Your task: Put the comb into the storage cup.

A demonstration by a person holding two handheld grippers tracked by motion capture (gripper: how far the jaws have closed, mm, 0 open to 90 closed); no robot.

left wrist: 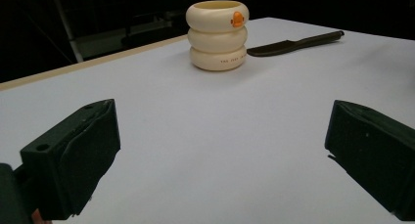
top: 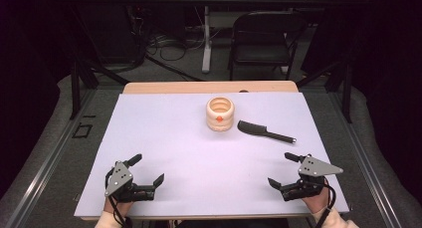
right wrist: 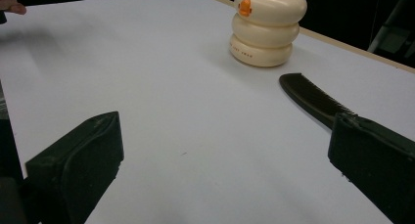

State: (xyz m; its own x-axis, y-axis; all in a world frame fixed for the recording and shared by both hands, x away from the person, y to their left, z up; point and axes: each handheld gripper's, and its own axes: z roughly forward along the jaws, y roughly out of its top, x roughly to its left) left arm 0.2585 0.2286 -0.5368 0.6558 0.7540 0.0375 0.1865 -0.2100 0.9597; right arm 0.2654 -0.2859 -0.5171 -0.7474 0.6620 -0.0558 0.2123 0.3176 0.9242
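Black jaws on the right gripper (top: pixel 287 170) stand wide and empty, as do those of the left gripper (top: pixel 149 169). Beyond the right one lies the comb (top: pixel 265 132), long axis crosswise, handle pointing right, just beside the cream cup (top: pixel 220 114); the right hand is nearer.

the table (top: pixel 164 138) has a pale, lilac-white top with a strip of light wood along its far edge. a cream holder (top: pixel 220 114) shaped like three stacked rings, with a small orange mark on its side, stands upright toward the far middle. a black comb (top: pixel 263 131) lies flat just to its right, not touching it.
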